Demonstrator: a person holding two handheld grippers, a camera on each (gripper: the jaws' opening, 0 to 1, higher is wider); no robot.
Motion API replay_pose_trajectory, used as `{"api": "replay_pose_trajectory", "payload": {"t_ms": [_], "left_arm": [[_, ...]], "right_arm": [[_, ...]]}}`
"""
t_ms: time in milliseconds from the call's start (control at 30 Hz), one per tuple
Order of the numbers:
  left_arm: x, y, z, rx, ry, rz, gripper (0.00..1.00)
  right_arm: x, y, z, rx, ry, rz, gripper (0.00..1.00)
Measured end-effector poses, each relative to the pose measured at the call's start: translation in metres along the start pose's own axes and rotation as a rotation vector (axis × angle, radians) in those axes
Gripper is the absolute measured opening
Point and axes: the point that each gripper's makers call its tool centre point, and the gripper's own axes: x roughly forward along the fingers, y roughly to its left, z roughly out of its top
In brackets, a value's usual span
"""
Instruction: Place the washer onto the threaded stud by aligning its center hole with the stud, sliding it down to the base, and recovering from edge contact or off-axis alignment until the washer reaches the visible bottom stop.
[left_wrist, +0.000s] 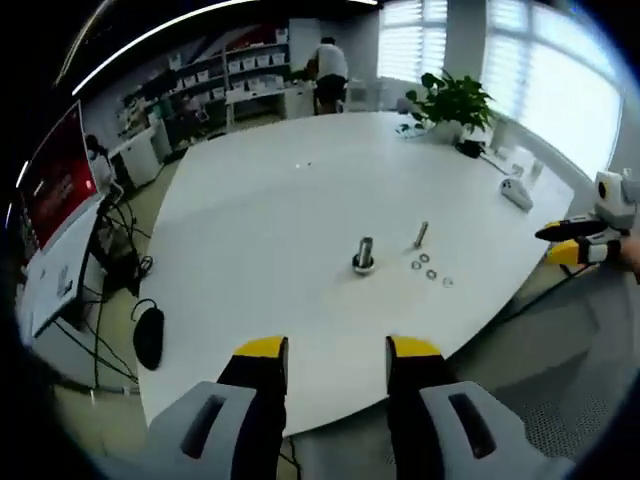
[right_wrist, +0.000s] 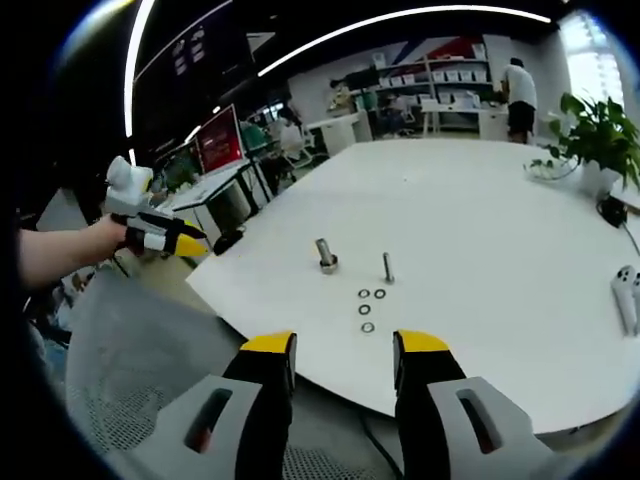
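Observation:
A threaded stud (left_wrist: 364, 255) (right_wrist: 325, 255) stands upright on a wide base near the middle of the white table (left_wrist: 260, 220) (right_wrist: 480, 210). A thinner bolt (left_wrist: 421, 235) (right_wrist: 387, 267) stands beside it. Several small washers (left_wrist: 430, 270) (right_wrist: 366, 308) lie flat on the table next to the bolt. My left gripper (left_wrist: 337, 350) hovers off the table's near edge, open and holding nothing; it also appears in a hand at the left of the right gripper view (right_wrist: 165, 235). My right gripper (right_wrist: 344, 345) is open and bare too, short of the table edge, and shows at the right edge of the left gripper view (left_wrist: 575, 240).
A potted plant (left_wrist: 452, 100) (right_wrist: 595, 135) and small white devices (left_wrist: 515, 190) (right_wrist: 628, 290) sit at the table's far side. A red monitor (left_wrist: 60, 170) and cables stand off to one side. A person (left_wrist: 328, 70) stands at shelves in the back.

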Motion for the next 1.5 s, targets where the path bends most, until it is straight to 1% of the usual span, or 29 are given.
{"api": "replay_pose_trajectory", "payload": {"t_ms": [100,167,233,300,333,400,433,467,533,600,633,667,700,733,767,800,867,900,933,1100,1233,1333,1400,1433,1500], "left_arm": [[-0.006,0.002,-0.015,0.011,0.013,0.005,0.37],[-0.009,0.004,-0.020,0.003,0.011,0.002,0.37],[-0.010,0.003,-0.023,-0.028,-0.008,-0.009,0.37],[-0.009,0.002,-0.025,-0.042,-0.023,-0.024,0.37],[-0.007,0.000,-0.028,-0.051,-0.024,-0.032,0.37],[-0.006,-0.004,-0.031,-0.070,-0.013,-0.045,0.36],[-0.007,-0.005,-0.030,-0.074,-0.020,-0.050,0.36],[-0.008,-0.006,-0.023,-0.068,-0.050,-0.061,0.35],[-0.010,-0.006,-0.018,-0.077,-0.061,-0.071,0.36],[-0.009,-0.009,-0.011,-0.093,-0.073,-0.098,0.37],[-0.009,-0.010,-0.007,-0.094,-0.092,-0.104,0.37],[-0.009,-0.016,-0.002,-0.101,-0.116,-0.126,0.37],[-0.008,-0.018,-0.003,-0.087,-0.116,-0.136,0.37],[-0.005,-0.019,-0.006,-0.065,-0.110,-0.128,0.37],[-0.002,-0.013,-0.014,-0.022,-0.090,-0.107,0.37],[-0.001,-0.013,-0.019,-0.014,-0.061,-0.110,0.37],[-0.002,-0.020,-0.014,-0.019,-0.081,-0.152,0.38],[-0.004,-0.029,-0.012,-0.030,-0.096,-0.209,0.39],[-0.004,-0.031,-0.010,-0.039,-0.108,-0.227,0.38],[-0.010,-0.033,0.001,-0.022,-0.179,-0.242,0.37],[-0.013,-0.034,0.005,0.006,-0.211,-0.236,0.38],[-0.015,-0.029,0.011,-0.027,-0.243,-0.225,0.38],[-0.015,-0.030,0.011,-0.054,-0.243,-0.239,0.39],[-0.015,-0.031,0.011,-0.048,-0.242,-0.238,0.39],[-0.014,-0.031,0.010,-0.038,-0.241,-0.233,0.39]], "right_arm": [[0.000,-0.001,0.000,0.003,0.003,-0.006,0.41],[0.000,0.000,0.000,-0.002,0.002,-0.005,0.41],[-0.001,0.000,0.000,-0.003,-0.002,-0.006,0.41],[-0.002,-0.002,0.001,0.000,-0.005,-0.016,0.41],[-0.002,-0.002,0.002,-0.021,-0.011,-0.024,0.41],[-0.002,-0.002,0.002,-0.026,-0.008,-0.028,0.41],[-0.002,-0.003,0.001,-0.022,-0.001,-0.034,0.41],[-0.003,-0.005,-0.001,-0.014,0.005,-0.042,0.41],[-0.003,-0.007,-0.001,-0.009,0.003,-0.049,0.42],[-0.002,-0.008,-0.002,-0.014,0.012,-0.054,0.42],[-0.002,-0.008,-0.003,-0.016,0.022,-0.056,0.42],[-0.002,-0.008,-0.004,-0.016,0.028,-0.056,0.42],[-0.002,-0.008,-0.005,-0.017,0.034,-0.057,0.42],[-0.002,-0.008,-0.005,-0.018,0.034,-0.059,0.42],[-0.002,-0.009,-0.005,-0.017,0.032,-0.062,0.42],[-0.002,-0.010,-0.005,-0.015,0.029,-0.068,0.42],[-0.002,-0.009,-0.005,-0.023,0.035,-0.066,0.42],[-0.002,-0.009,-0.006,-0.030,0.041,-0.066,0.42],[-0.002,-0.010,-0.006,-0.033,0.045,-0.070,0.42],[-0.002,-0.010,-0.007,-0.042,0.052,-0.074,0.41],[-0.003,-0.013,-0.009,-0.036,0.060,-0.088,0.41],[-0.002,-0.011,-0.011,-0.039,0.065,-0.079,0.41],[-0.001,-0.007,-0.012,-0.059,0.078,-0.057,0.41],[0.001,-0.005,-0.015,-0.070,0.103,-0.051,0.41],[0.002,-0.004,-0.017,-0.076,0.115,-0.055,0.41]]}}
